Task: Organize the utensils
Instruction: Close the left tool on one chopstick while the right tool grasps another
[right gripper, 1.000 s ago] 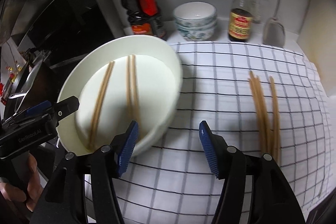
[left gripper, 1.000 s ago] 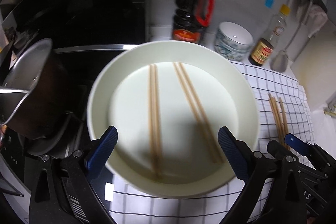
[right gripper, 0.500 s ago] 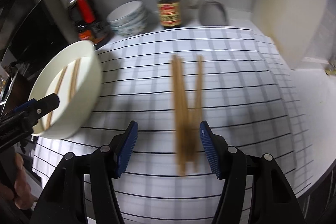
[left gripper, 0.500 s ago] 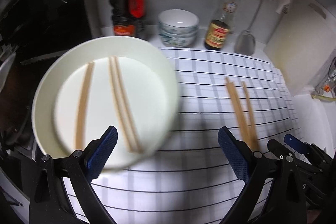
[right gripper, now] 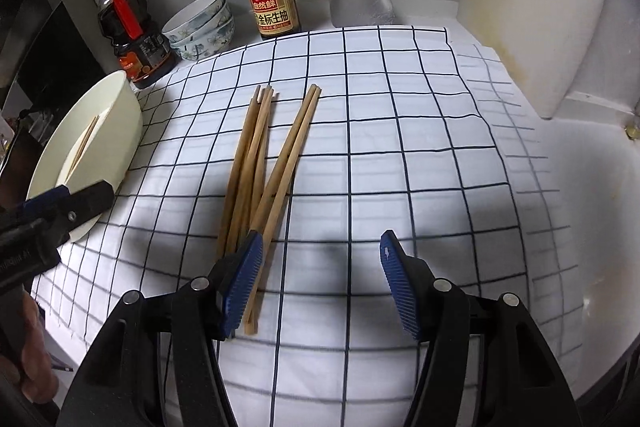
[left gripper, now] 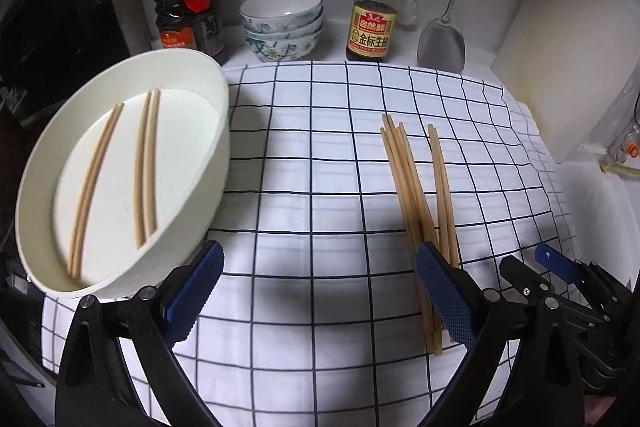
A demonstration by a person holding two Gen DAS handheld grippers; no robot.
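Chopsticks, four of them in two pairs (left gripper: 120, 179), lie inside the white bowl (left gripper: 216, 131) at the checked cloth's (left gripper: 320, 163) nine o'clock edge. Stacked small bowls (left gripper: 280, 23) at twelve o'clock show nothing inside. The left gripper (left gripper: 320, 291) hangs spread wide and holds nothing, its right finger passing in front of the loose chopstick bundle (left gripper: 416, 195) at three o'clock. The right gripper (right gripper: 320, 279) is equally wide and bare, with the same bundle (right gripper: 260, 163) running under its left finger toward eleven o'clock; contact cannot be judged.
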